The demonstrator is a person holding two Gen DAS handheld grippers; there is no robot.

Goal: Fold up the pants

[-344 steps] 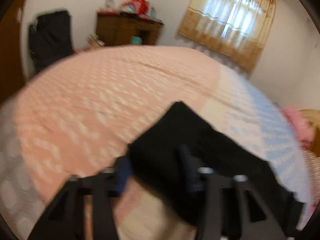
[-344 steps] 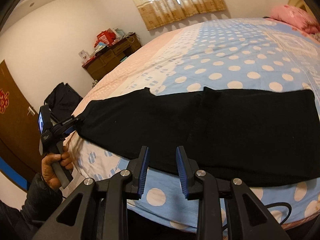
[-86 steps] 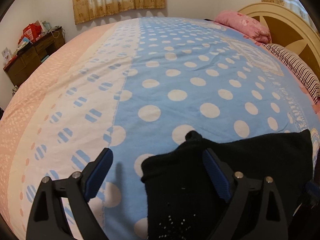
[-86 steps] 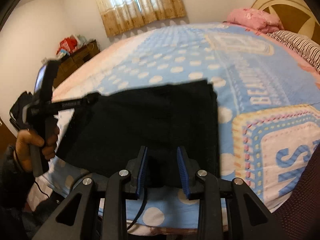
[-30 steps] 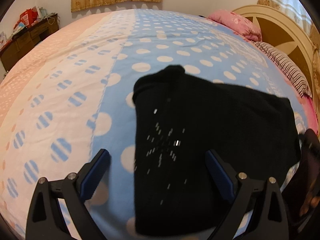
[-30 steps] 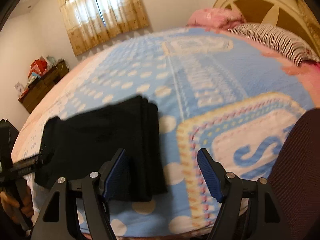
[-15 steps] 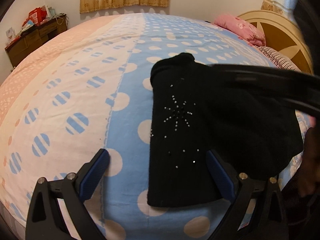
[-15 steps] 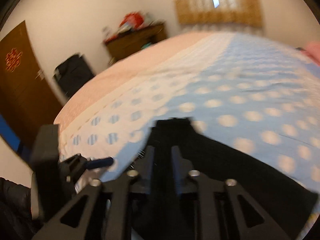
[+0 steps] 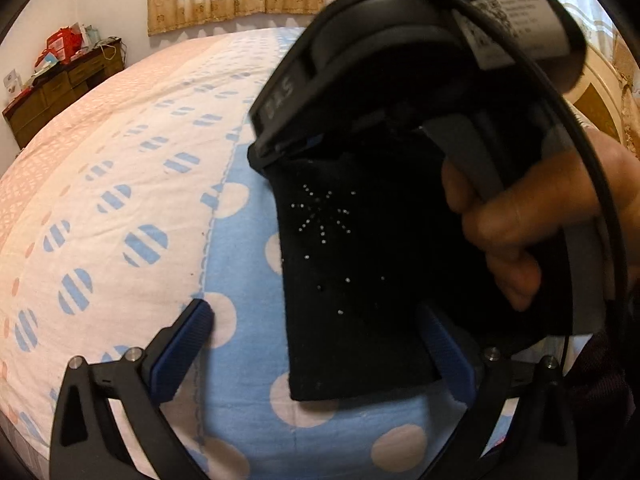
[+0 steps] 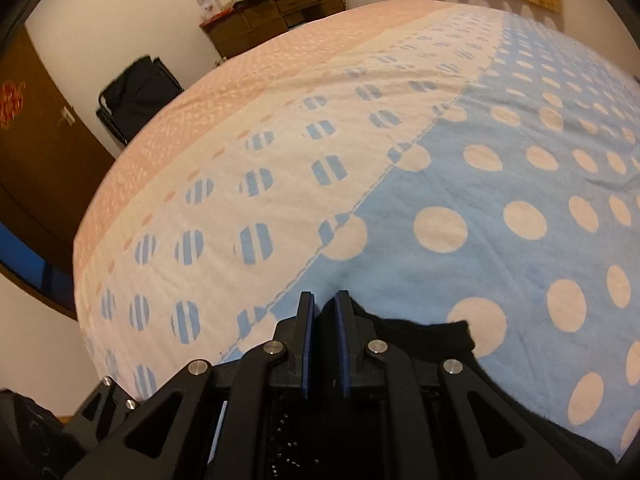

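Since a second ago the right gripper (image 10: 323, 340) has swung across the folded black pants (image 9: 352, 280) and its jaws have closed, pinching the far left corner of the cloth between its blue pads (image 10: 306, 344). Seen from the left wrist, that gripper and the hand (image 9: 532, 220) holding it now fill the upper right. Below, the left gripper (image 9: 316, 354) hangs with its jaws wide apart, straddling the near edge of the pants without pressing on them. These lie folded on the blue dotted bedspread (image 9: 248, 408), close to the bed's near edge, small studs glinting on top.
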